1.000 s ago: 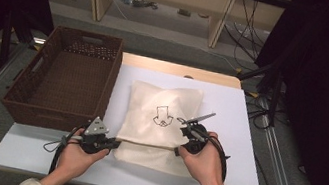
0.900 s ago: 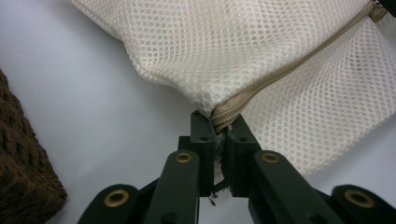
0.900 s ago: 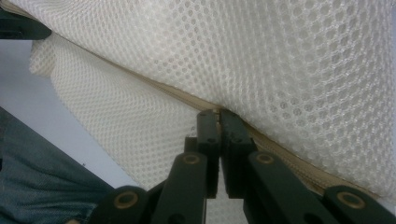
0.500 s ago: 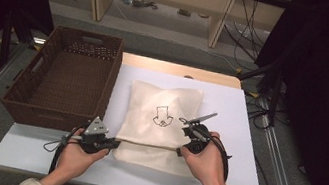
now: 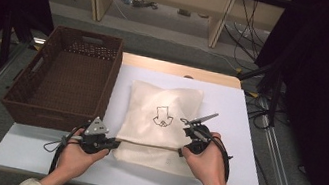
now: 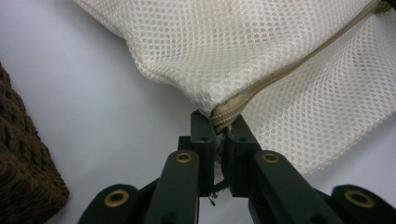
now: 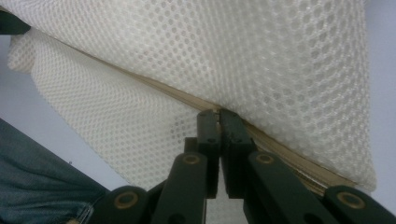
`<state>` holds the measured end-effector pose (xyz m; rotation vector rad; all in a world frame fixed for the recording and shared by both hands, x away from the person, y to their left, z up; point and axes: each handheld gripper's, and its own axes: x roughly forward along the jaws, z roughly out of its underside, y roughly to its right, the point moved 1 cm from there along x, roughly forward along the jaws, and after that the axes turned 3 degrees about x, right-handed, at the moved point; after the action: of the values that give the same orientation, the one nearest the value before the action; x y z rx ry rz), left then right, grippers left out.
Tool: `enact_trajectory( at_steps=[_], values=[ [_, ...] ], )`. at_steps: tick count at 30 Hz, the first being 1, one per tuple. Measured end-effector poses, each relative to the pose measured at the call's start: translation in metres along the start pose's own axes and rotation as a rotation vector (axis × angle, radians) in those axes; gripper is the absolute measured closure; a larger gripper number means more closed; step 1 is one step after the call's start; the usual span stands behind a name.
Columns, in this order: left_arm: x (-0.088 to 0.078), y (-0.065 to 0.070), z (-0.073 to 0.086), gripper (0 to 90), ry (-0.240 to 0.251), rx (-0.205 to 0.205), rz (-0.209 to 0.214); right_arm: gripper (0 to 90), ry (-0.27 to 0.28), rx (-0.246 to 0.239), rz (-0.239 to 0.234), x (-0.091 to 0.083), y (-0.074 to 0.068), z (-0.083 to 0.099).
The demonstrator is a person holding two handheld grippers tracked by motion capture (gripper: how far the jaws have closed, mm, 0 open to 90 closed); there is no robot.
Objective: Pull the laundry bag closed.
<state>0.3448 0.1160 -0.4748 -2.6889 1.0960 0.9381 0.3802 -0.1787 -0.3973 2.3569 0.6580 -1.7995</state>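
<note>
Essentially, no change from a second ago is noted. Mesh bag (image 5: 161,122): lying at frame centre on the tabletop (image 5: 240,110), right of the wicker basket (image 5: 66,76). Left claw (image 6: 219,128): clamped on the zipper end. Right claw (image 7: 219,114): clamped along the zipper seam. Hold judged steady; the zipper is stretched taut between them.

The mesh bag (image 5: 160,119) lies at the centre of the table (image 5: 246,136). The basket (image 5: 66,78) sits at its nine o'clock, just beside it. Left gripper (image 5: 111,143) at seven o'clock, right gripper (image 5: 183,149) at five.
</note>
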Motion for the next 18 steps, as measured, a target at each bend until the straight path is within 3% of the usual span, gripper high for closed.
enact_trajectory(
  at_steps=[3, 4, 6, 18],
  values=[
    [0.0000, -0.0006, 0.0000, 83.5, -0.003, 0.011, -0.001, 88.6, 0.010, -0.029, -0.010, -0.0002, 0.0031, -0.0004],
    [-0.0001, -0.0006, 0.0001, 83.4, -0.004, 0.008, -0.001, 88.6, 0.003, -0.001, -0.005, -0.0007, 0.0010, 0.0004],
    [-0.0001, -0.0002, 0.0002, 83.4, -0.004, 0.003, -0.002, 88.6, 0.002, 0.007, -0.002, -0.0010, 0.0000, 0.0007],
    [-0.0002, -0.0003, -0.0001, 83.5, -0.002, 0.011, -0.002, 88.6, 0.001, 0.017, -0.007, -0.0008, 0.0020, 0.0009]
  ],
)
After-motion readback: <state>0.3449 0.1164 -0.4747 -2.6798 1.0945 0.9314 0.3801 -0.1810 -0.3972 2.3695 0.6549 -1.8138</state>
